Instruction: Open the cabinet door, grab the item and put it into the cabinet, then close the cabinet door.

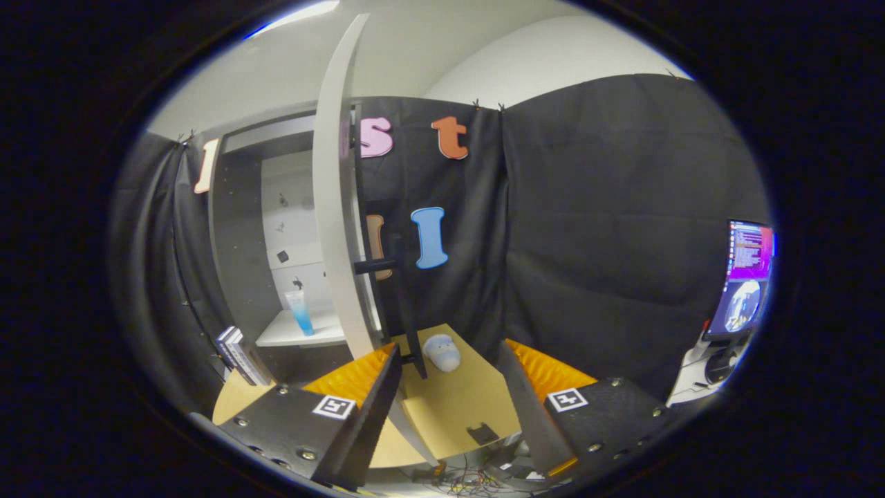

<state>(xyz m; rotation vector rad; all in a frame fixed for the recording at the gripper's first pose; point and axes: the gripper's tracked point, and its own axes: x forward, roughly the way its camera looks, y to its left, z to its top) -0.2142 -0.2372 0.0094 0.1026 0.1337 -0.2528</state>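
One cabinet door [337,207] stands swung open, seen nearly edge-on, rising at about 11 o'clock from the gripper [449,387]. The jaws are spread wide apart and pinch nothing; the door's lower edge runs down just beside the left finger's inner face, whether touching it I cannot tell. A dark bar handle [397,290] sticks out from the door's far face, toward 12 o'clock.

Inside the cabinet [238,235], at 10 o'clock beyond the left finger, a small tube [300,312] with a blue lower end stands upright on the pale shelf [297,333]. Below and left of the shelf, a few books [238,356] lean together.

Just ahead of the jaws, at 12 o'clock, the tan bench [456,408] carries a pale rounded item [442,351], which lies close to the foot of the handle, outside the cabinet. A small dark flat piece [482,434] lies on the bench between the fingers. At 3 o'clock, well apart, a lit monitor [748,277] stands against the booth wall.
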